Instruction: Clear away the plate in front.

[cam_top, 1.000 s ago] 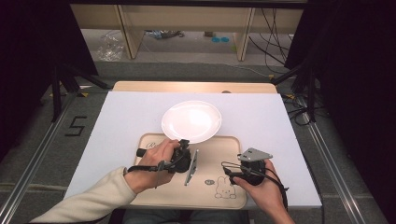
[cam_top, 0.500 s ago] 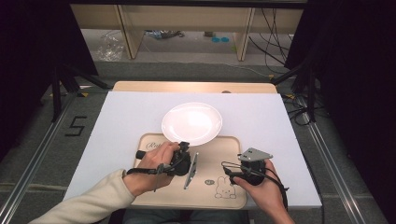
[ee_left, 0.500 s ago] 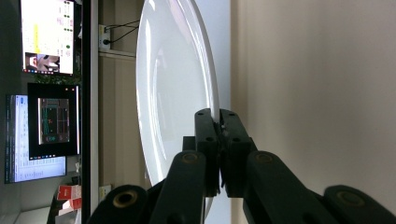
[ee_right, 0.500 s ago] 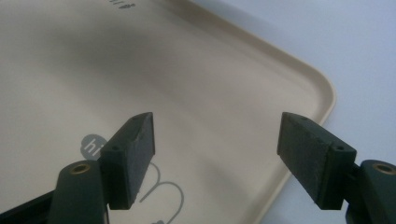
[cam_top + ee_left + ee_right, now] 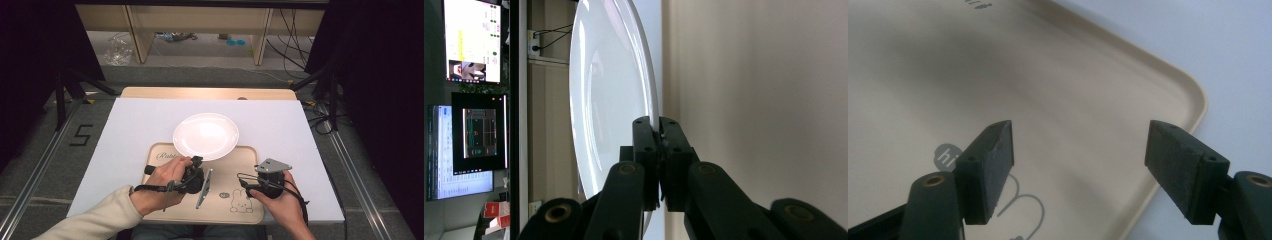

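Overhead glare on plate [image 5: 205, 136], dark surroundings

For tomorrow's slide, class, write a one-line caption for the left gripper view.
Left tool, jaws shut on the rim of a white plate, beside a beige tray.

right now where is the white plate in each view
High view: the white plate lies mid-table, its near edge over the beige tray.
Left gripper view: white plate stands on edge, left of centre, above the shut jaws.
Right gripper view: not in it.
Shared landmark: the beige tray.
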A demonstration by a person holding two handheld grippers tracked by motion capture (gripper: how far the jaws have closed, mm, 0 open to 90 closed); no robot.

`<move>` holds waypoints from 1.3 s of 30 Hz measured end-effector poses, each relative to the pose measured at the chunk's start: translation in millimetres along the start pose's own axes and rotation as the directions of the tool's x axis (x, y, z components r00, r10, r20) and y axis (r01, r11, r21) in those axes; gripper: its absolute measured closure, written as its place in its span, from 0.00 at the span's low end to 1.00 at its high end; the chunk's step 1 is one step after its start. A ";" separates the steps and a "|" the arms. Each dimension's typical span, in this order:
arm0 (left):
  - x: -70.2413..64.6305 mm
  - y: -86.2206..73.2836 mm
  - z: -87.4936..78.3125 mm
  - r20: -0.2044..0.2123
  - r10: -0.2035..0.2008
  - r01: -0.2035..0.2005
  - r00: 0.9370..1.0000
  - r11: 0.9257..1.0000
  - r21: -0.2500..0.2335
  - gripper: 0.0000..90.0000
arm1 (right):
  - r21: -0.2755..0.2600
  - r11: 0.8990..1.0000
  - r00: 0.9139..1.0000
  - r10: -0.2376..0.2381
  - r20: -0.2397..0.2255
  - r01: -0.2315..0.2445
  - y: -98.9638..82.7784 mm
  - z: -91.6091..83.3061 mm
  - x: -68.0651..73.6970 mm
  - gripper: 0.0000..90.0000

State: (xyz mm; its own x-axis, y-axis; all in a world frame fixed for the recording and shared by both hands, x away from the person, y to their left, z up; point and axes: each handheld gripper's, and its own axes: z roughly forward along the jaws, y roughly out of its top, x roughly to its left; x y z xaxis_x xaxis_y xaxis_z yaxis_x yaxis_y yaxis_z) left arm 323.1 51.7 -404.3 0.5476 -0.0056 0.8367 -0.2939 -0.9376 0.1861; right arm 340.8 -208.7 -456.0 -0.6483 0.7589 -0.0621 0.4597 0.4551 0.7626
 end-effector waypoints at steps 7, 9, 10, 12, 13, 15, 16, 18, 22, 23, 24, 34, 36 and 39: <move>-4.5 -0.3 -4.2 0.008 0.008 -0.008 1.000 1.000 0.000 0.97 | -0.001 1.000 1.000 0.005 0.001 -0.005 -0.1 -0.1 0.4 0.32; -5.8 -0.6 -5.0 0.011 0.005 -0.005 1.000 1.000 0.000 0.97 | 0.001 1.000 1.000 0.009 0.000 -0.009 -0.1 -0.1 0.7 0.32; -6.4 -0.6 -5.5 0.014 0.005 -0.005 1.000 1.000 -0.001 0.97 | 0.000 1.000 1.000 0.010 0.000 -0.010 -0.1 -0.1 0.6 0.32; -7.4 -0.4 -6.7 0.015 0.010 -0.010 1.000 1.000 -0.001 0.97 | -0.003 1.000 1.000 0.006 0.000 -0.006 -0.1 0.1 0.2 0.32; -8.2 -0.2 -7.2 0.016 0.011 -0.011 1.000 1.000 -0.002 0.97 | -0.004 1.000 1.000 0.006 0.000 -0.006 -0.1 0.2 0.1 0.32; -9.0 0.3 -8.2 0.018 0.011 -0.011 1.000 1.000 -0.006 0.97 | -0.003 1.000 1.000 -0.001 0.000 0.001 -0.4 0.2 -0.5 0.32; -9.5 0.5 -8.9 0.019 0.013 -0.013 1.000 1.000 -0.005 0.97 | 0.004 1.000 1.000 0.010 -0.002 -0.010 -0.3 -0.5 0.4 0.32; -10.3 1.0 -9.9 0.016 0.014 -0.013 1.000 1.000 -0.008 0.97 | -0.005 1.000 1.000 0.004 0.001 -0.004 -0.1 0.0 -0.1 0.32; -12.7 1.1 -12.7 0.024 0.012 -0.012 1.000 1.000 -0.009 0.97 | 0.010 1.000 1.000 0.020 -0.002 -0.020 -0.3 -1.2 1.1 0.32; -13.2 1.0 -13.5 0.025 0.015 -0.014 1.000 1.000 -0.011 0.97 | 0.003 1.000 1.000 0.011 0.000 -0.011 -0.3 -0.8 0.4 0.32; -14.2 0.8 -14.2 0.026 0.009 -0.009 1.000 1.000 -0.014 0.97 | 0.003 1.000 1.000 0.009 -0.001 -0.009 -0.3 -0.7 0.2 0.32; -22.1 -2.0 -22.2 0.040 0.014 -0.014 0.999 1.000 -0.015 0.97 | 0.002 1.000 1.000 0.013 0.001 -0.013 -0.2 -0.4 0.7 0.32; -23.9 -2.1 -23.6 0.043 0.018 -0.017 0.999 1.000 -0.014 0.97 | -0.003 1.000 1.000 0.006 0.002 -0.006 -0.1 -0.1 0.2 0.32; -27.4 -2.4 -25.7 0.046 0.016 -0.015 0.999 1.000 -0.019 0.97 | -0.001 1.000 1.000 0.010 0.002 -0.010 -0.2 -0.3 0.5 0.32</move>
State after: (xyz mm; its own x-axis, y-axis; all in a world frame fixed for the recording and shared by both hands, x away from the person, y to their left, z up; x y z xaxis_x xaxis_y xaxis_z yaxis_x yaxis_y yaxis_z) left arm 288.7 63.0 -414.5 0.5784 -0.0363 0.8149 -0.3165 -0.9307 0.1832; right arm 340.3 -208.5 -456.1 -0.6426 0.7641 -0.0560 0.4652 0.4473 0.7639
